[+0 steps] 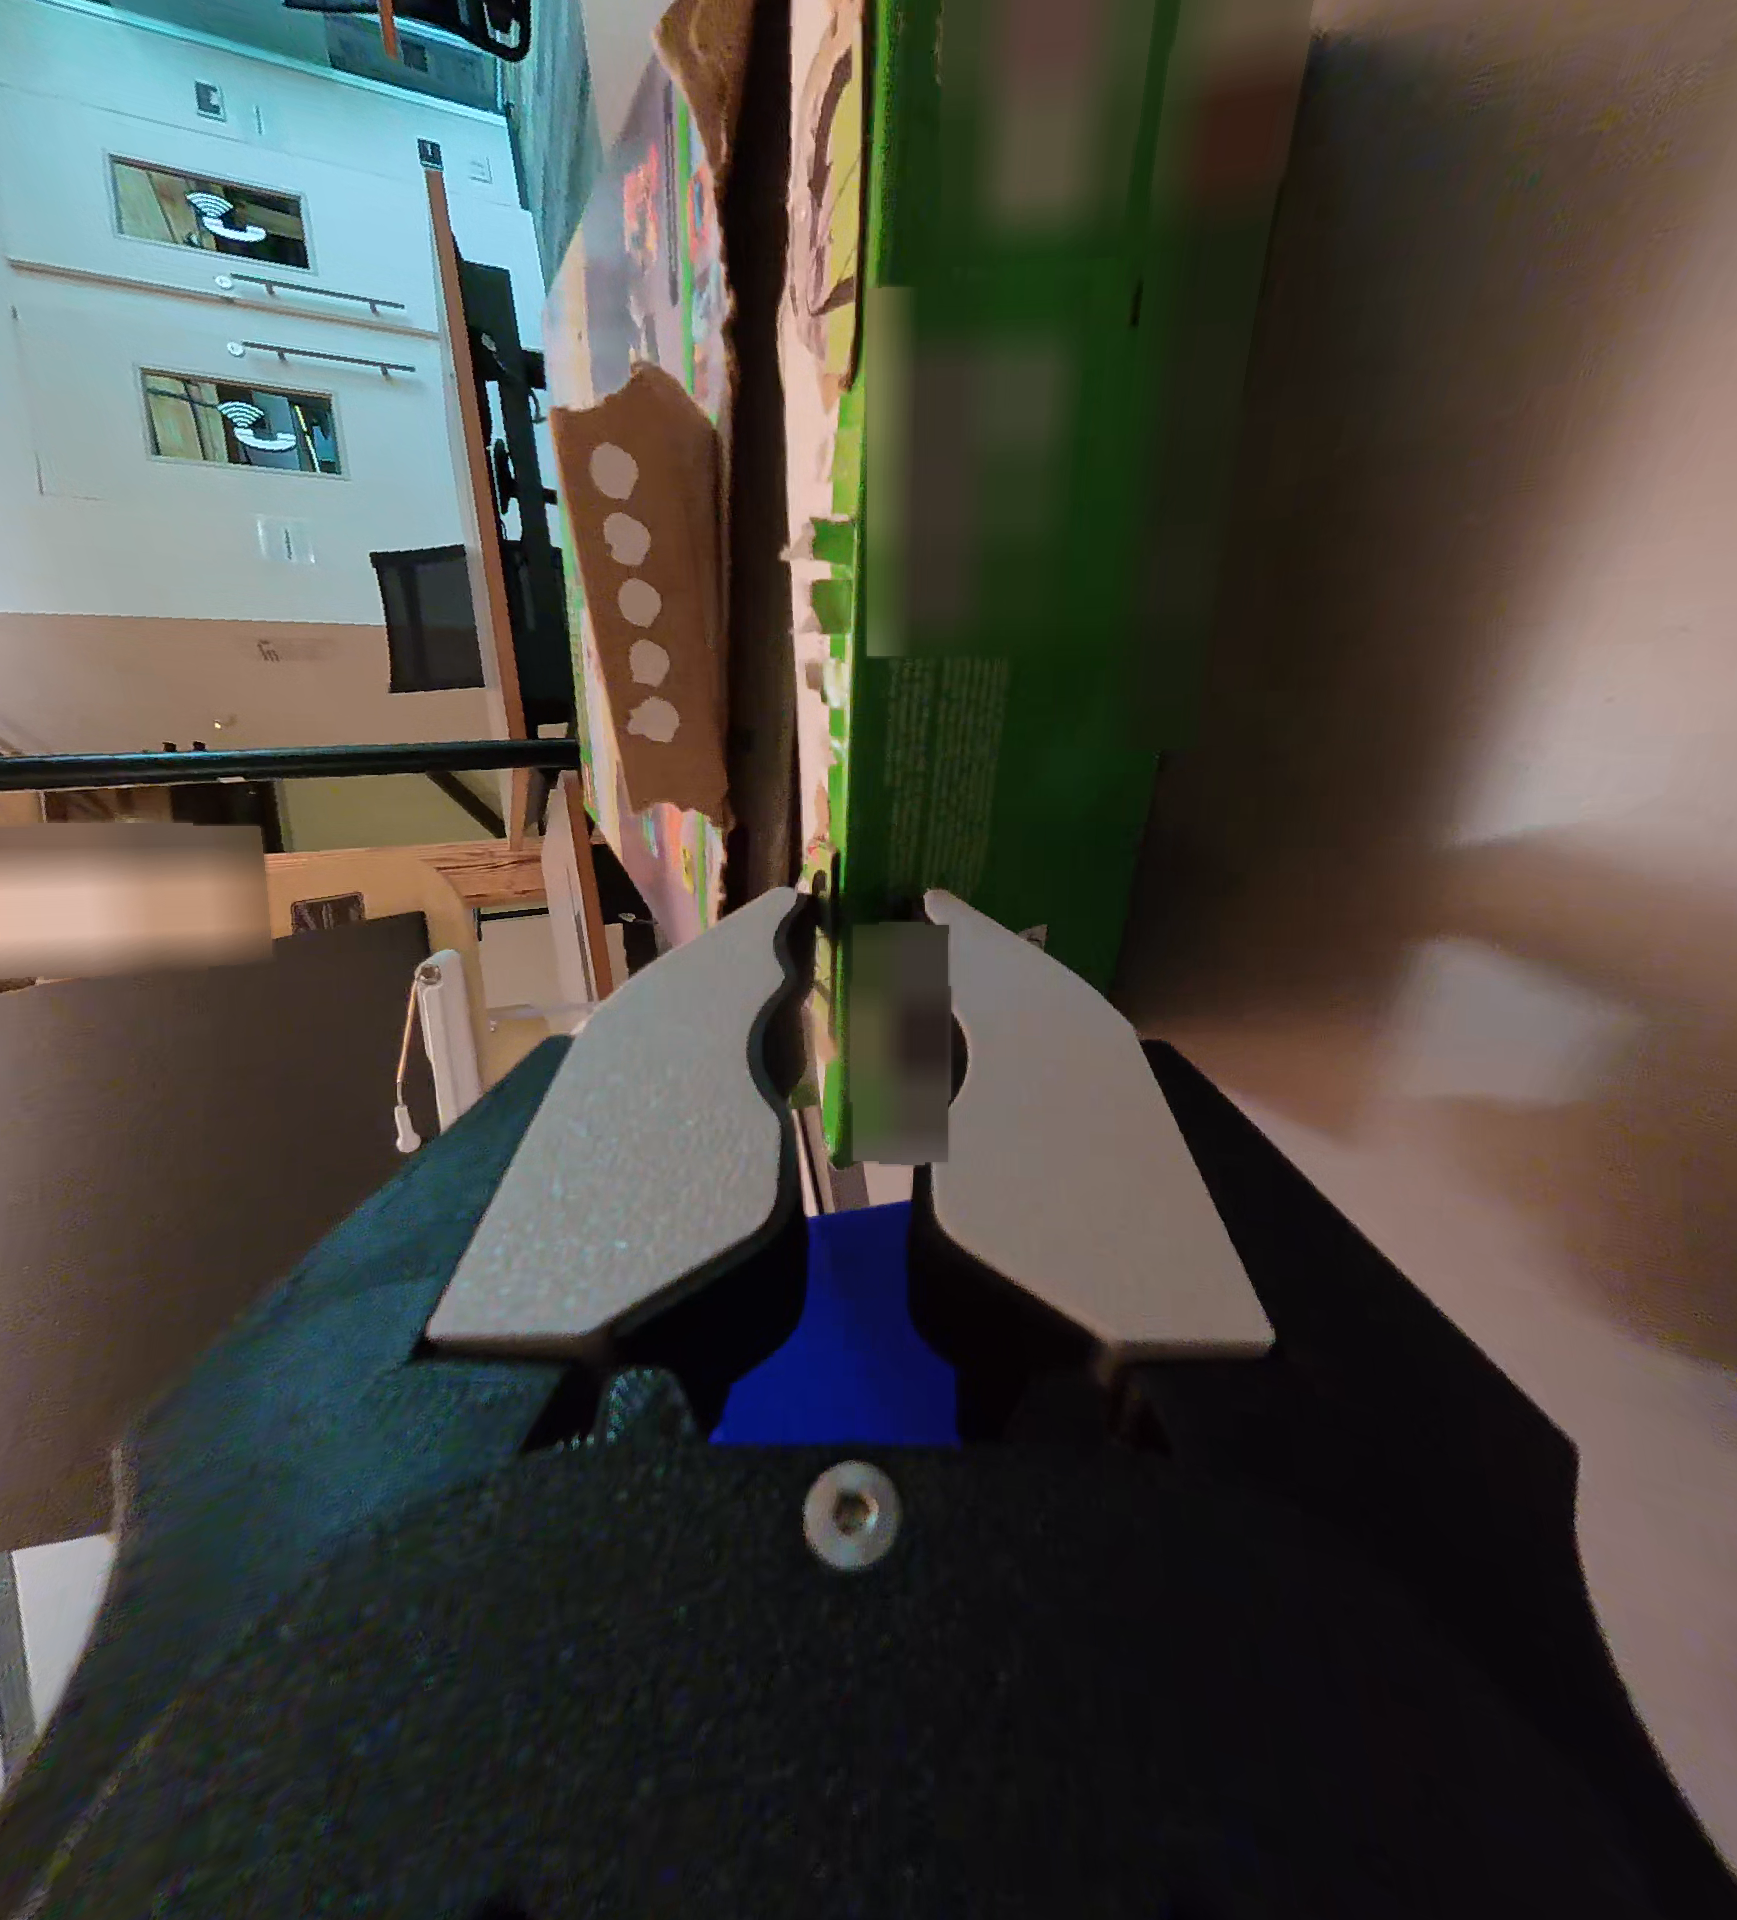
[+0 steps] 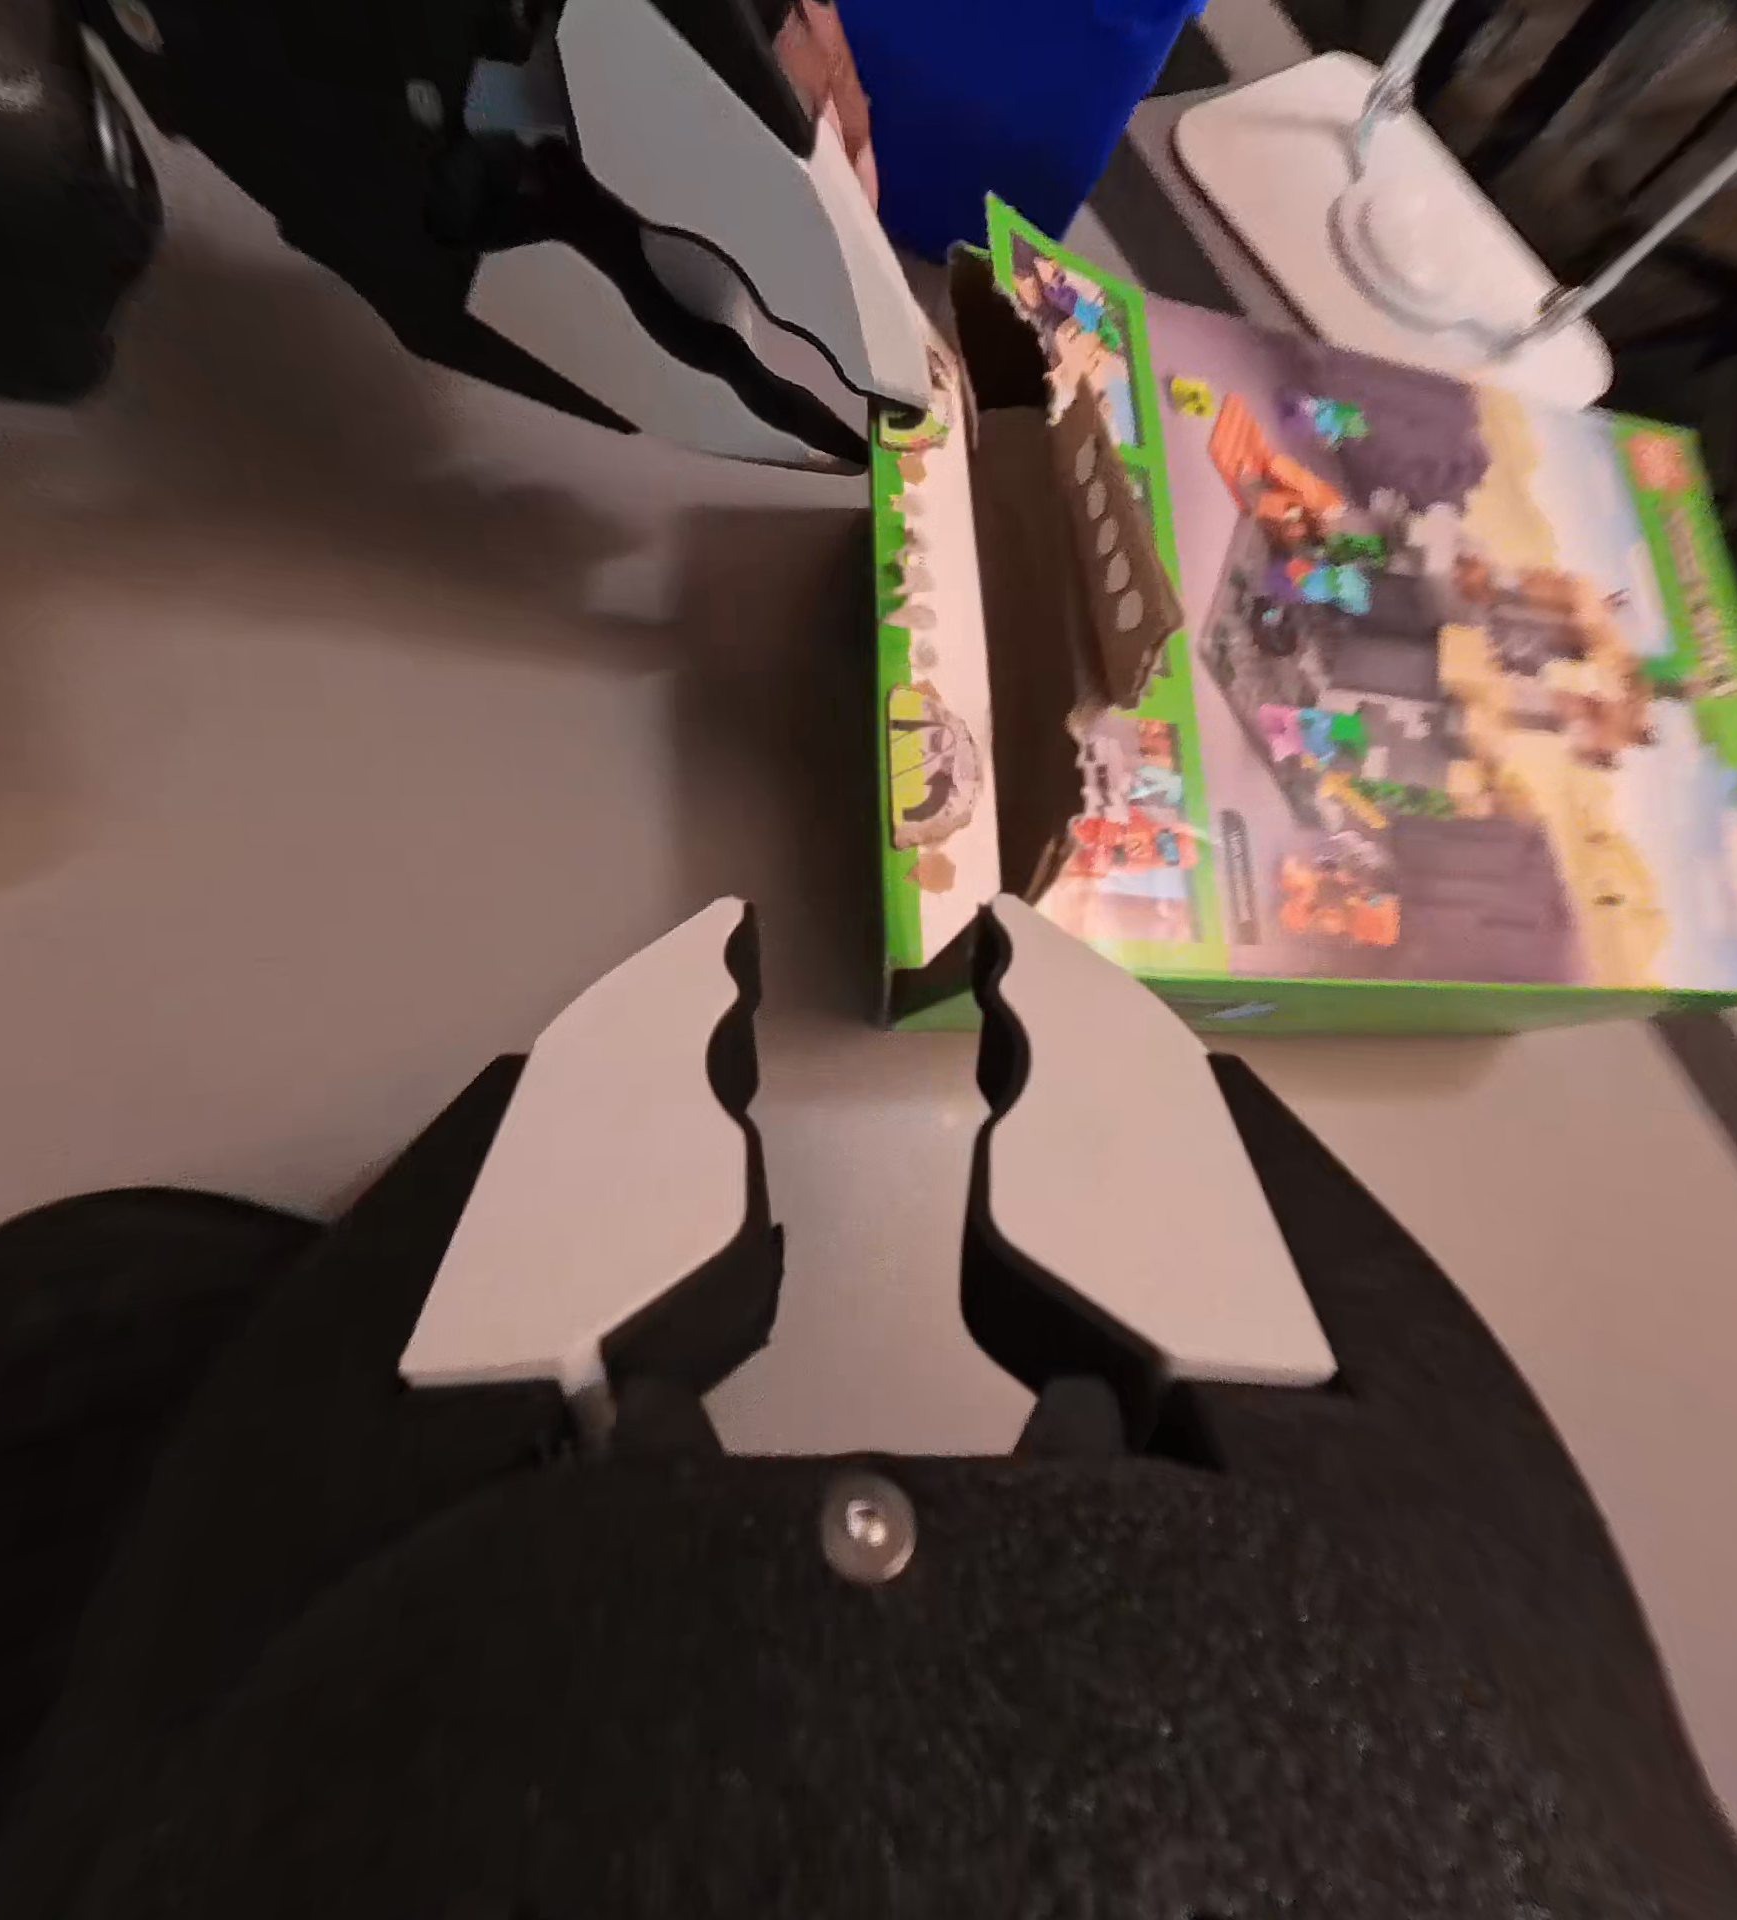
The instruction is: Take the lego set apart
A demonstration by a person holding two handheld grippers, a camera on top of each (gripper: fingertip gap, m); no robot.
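The lego set box (image 2: 1415, 675), green with a colourful picture, lies flat on the beige table (image 2: 324, 727). Its left end is torn open. A brown torn flap with a row of holes (image 2: 1113, 540) stands up from it. My left gripper (image 2: 895, 405) comes in from the upper left and is shut on the far corner of the green end flap (image 2: 931, 644). In the left wrist view the gripper (image 1: 869, 904) is rolled sideways with the green flap (image 1: 999, 727) between its fingers. My right gripper (image 2: 869, 914) is open and empty, just short of the box's near left corner.
A white tray-like board (image 2: 1259, 156) with a clear glass object (image 2: 1404, 239) sits behind the box. A blue sleeve (image 2: 999, 104) shows at the top. Dark chairs (image 2: 1674, 125) stand at the far right. The left wrist view shows a room wall with windows (image 1: 220, 312). Left tips to right tips: about 12 cm.
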